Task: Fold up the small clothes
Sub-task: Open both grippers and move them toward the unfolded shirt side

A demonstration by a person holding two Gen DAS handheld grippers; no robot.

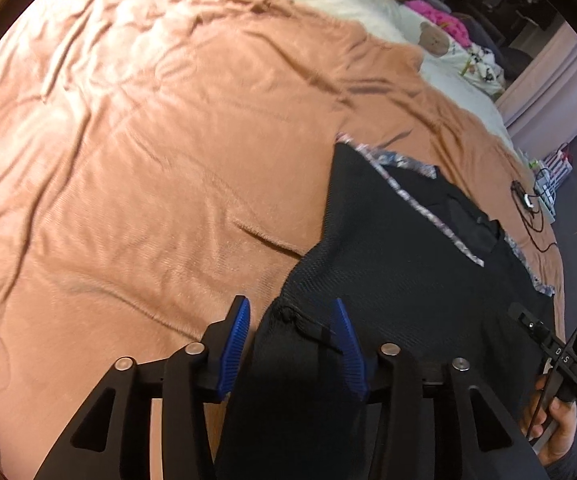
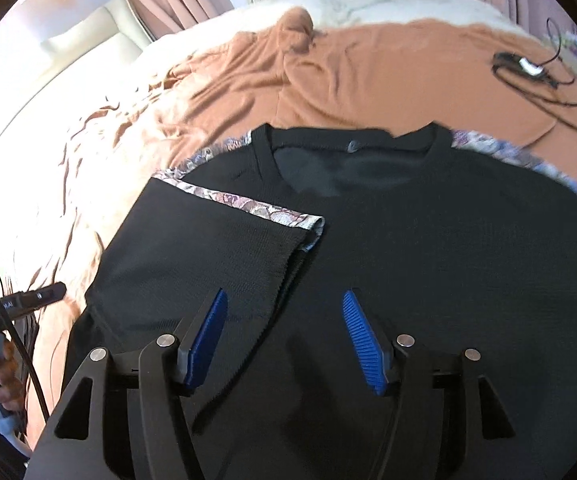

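The black top (image 2: 408,240) lies flat on the orange blanket (image 2: 368,80), neckline at twelve o'clock; one sleeve (image 2: 208,248) is folded inward at ten o'clock; the right gripper (image 2: 284,336) hangs about half open, empty; the left gripper (image 1: 292,344) is likewise parted, cloth between but unpinched; probably a sleeve fold just laid; next, the other side.

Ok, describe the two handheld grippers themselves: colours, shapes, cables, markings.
Both the left gripper and the right gripper have black angular linkage arms with silver round pivot pins and two ribbed blue finger pads. Seen from the other side, each has a black body with small white lettering, too blurred to read, and a thin black cable running along it.
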